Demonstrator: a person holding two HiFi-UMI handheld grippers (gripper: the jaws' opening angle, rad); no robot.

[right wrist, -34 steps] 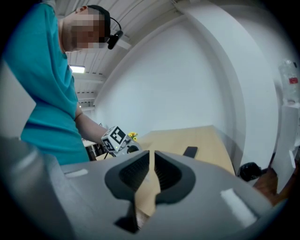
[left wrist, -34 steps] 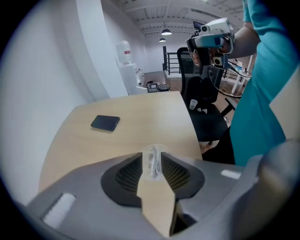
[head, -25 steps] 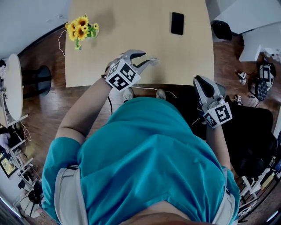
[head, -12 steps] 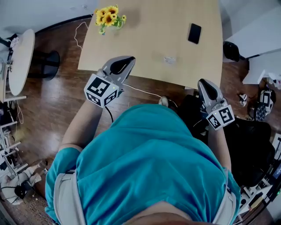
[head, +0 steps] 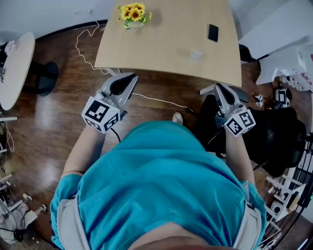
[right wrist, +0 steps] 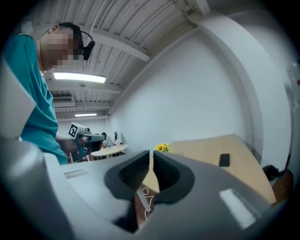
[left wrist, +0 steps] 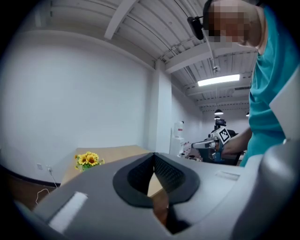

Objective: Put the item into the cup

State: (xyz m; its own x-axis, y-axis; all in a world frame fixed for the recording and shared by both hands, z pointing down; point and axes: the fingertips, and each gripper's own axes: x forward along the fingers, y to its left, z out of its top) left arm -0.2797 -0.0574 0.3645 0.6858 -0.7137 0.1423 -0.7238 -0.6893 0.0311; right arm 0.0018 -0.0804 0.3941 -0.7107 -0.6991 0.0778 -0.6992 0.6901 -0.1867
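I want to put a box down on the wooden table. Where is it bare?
The table has its widest bare patch at the near left, between the sunflowers at the far corner, the near edge and the small pale item. The strip between sunflowers and black phone is free too. The right side, around phone and item, is tighter.

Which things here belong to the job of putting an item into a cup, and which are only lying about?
Job: small pale object on the table, perhaps the cup, too small to tell; left gripper and right gripper, both shut and empty.
Lying about: sunflowers, black phone, white cable, black chair.
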